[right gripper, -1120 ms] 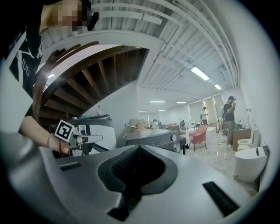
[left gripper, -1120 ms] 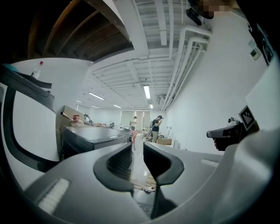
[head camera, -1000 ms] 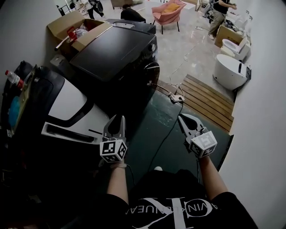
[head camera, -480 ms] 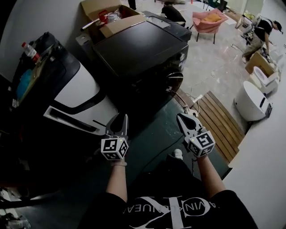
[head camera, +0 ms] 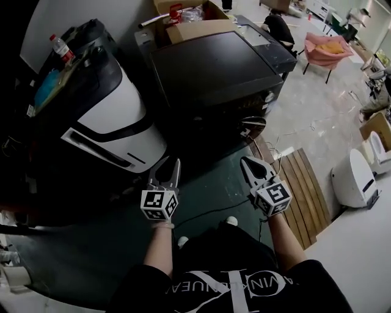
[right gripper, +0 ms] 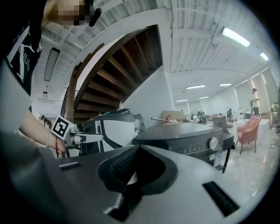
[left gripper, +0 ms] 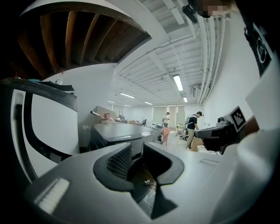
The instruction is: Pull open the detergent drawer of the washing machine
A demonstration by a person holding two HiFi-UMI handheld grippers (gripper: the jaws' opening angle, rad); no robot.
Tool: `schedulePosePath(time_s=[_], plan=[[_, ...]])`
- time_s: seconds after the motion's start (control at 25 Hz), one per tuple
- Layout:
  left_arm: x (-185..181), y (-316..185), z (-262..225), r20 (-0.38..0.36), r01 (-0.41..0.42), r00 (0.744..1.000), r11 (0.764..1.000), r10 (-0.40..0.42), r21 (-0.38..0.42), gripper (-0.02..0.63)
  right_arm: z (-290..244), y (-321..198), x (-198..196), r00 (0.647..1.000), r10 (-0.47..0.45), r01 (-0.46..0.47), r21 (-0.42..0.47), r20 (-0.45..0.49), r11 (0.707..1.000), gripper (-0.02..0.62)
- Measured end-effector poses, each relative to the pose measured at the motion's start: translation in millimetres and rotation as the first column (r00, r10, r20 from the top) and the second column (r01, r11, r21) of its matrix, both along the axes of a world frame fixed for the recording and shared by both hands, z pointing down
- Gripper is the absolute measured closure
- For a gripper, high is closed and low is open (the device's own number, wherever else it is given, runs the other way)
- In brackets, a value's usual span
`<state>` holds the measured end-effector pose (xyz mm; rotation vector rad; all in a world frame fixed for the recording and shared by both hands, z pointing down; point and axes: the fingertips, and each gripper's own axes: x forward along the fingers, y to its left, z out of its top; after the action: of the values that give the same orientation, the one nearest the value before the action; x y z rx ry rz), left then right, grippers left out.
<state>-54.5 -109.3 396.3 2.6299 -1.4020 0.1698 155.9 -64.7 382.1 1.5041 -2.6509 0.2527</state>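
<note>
Open workshop room with pale walls [head camera: 104, 15].
Dark green mat [head camera: 214, 178] by a wooden slat platform [head camera: 302, 183]; pink armchair [head camera: 327, 49] on the light floor [head camera: 324, 104]; strip lights [left gripper: 178, 82] overhead.

Head camera sits up high, aimed steeply down over both forearms. The left claw [head camera: 169, 165] and right claw [head camera: 249, 165] show low in the middle, with the white machine [head camera: 116, 116] and black machine [head camera: 214, 67] beyond them. Left gripper view rides low behind its own jaws, facing about level, white machine close on its left, black machine further ahead. Right gripper view faces level too, from further right. All three views share both machines, and each claw camera catches the other claw at its edge.
</note>
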Motion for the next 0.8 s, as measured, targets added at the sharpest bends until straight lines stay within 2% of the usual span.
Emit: schedulePosePath(time_s=[0.2, 0.44, 0.8], plan=[[14, -5, 1, 0.010, 0.059, 0.998, 0.998, -0.059, 0.004, 0.522, 7, -14, 13, 0.997, -0.080, 0.080, -0.011, -0.006, 0.997, 0.583], [19, -12, 10, -0.018, 0.126, 0.992, 0.992, -0.126, -0.021, 0.522, 21, -27, 16, 0.990, -0.142, 0.142, -0.028, 0.005, 0.989, 0.583], [25, -34, 36, -0.019, 0.122, 0.992, 0.989, -0.124, -0.081, 0.522, 48, -54, 8, 0.988, -0.155, 0.156, -0.070, 0.023, 0.985, 0.583]])
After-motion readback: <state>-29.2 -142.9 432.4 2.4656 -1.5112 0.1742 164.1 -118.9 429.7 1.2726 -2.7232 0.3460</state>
